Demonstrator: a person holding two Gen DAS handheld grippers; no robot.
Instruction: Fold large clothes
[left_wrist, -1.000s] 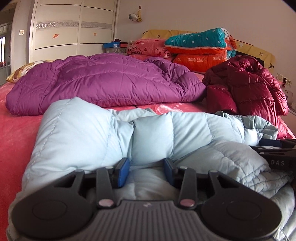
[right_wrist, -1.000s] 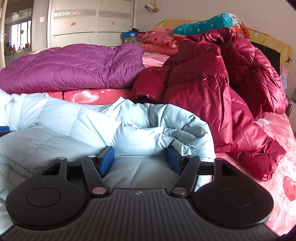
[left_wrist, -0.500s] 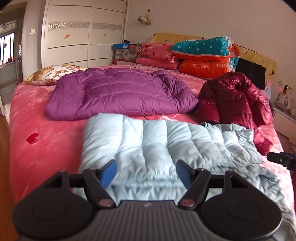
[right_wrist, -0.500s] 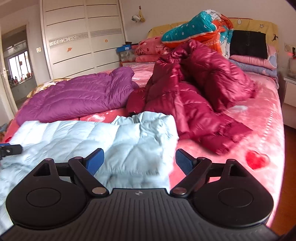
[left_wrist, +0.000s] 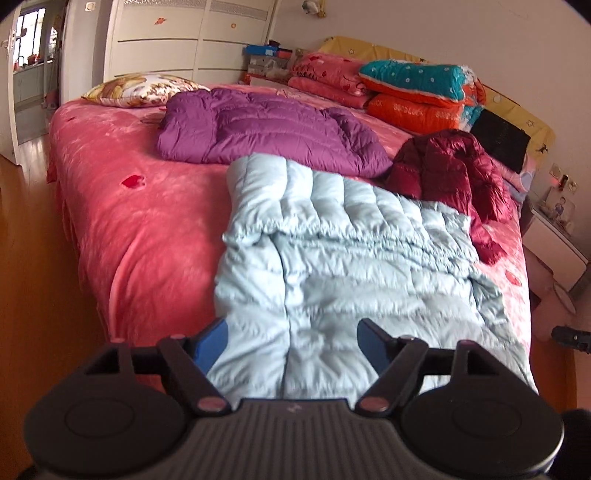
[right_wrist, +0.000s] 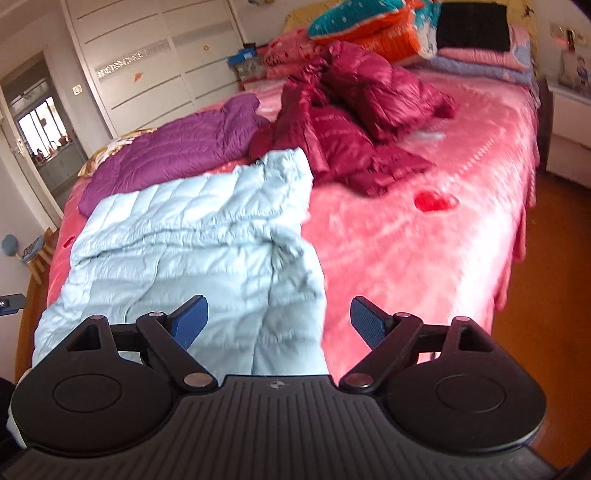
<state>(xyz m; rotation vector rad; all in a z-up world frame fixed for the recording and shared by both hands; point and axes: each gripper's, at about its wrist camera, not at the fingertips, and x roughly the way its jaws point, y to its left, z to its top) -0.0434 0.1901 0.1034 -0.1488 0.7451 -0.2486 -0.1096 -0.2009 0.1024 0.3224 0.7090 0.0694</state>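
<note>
Hovering above the pale blue down coat (left_wrist: 343, 266) spread flat near the foot of the pink bed (left_wrist: 147, 229), left gripper (left_wrist: 293, 341) with jaws opening, right gripper (right_wrist: 279, 319) spread wide, nothing pinched, purple coat (left_wrist: 266, 133) and maroon coat (left_wrist: 450, 173) lying beyond.

Light-blue jacket's (left_wrist: 343, 258) near hem hidden.

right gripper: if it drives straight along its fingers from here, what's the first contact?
Probably the light blue down jacket, at its right edge, or the pink bedspread just beside it. The right gripper is open and empty, aimed down at that border. Depth is unclear, so I can't say which.
</note>
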